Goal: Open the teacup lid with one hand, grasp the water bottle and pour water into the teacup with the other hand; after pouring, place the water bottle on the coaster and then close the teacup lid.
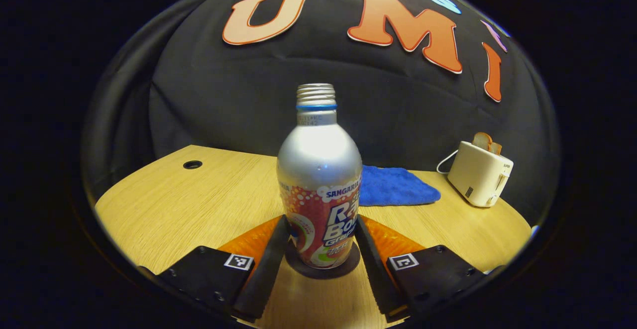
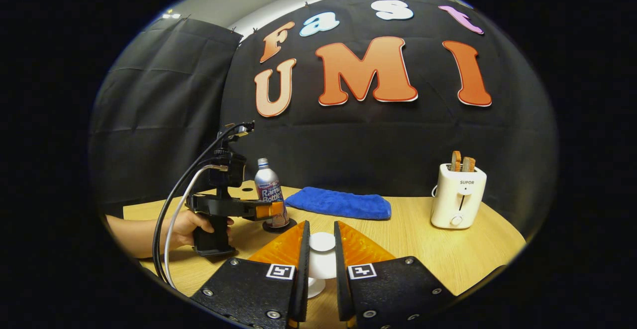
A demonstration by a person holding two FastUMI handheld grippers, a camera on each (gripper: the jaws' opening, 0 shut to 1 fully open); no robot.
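Water bottle [image 1: 319, 179]: silver, uncapped, upright, long axis vertical, standing on a dark round coaster [image 1: 323, 268] on the wooden table [image 1: 199, 194]. Left gripper [image 1: 321, 242]: level, one finger on each side of the bottle's lower body, pads at or very near the label; whether they press cannot be told. Seen from the right gripper view, this gripper [image 2: 271, 211] is held by a hand [image 2: 191, 227] and reaches the bottle [image 2: 271, 192] side-on. Right gripper [image 2: 319, 257]: fingers closed on the white teacup lid [image 2: 322, 242], directly ahead. Judgement: bottle sits nearer the left gripper. Background: blue cloth [image 1: 395, 185], toaster [image 1: 478, 172].
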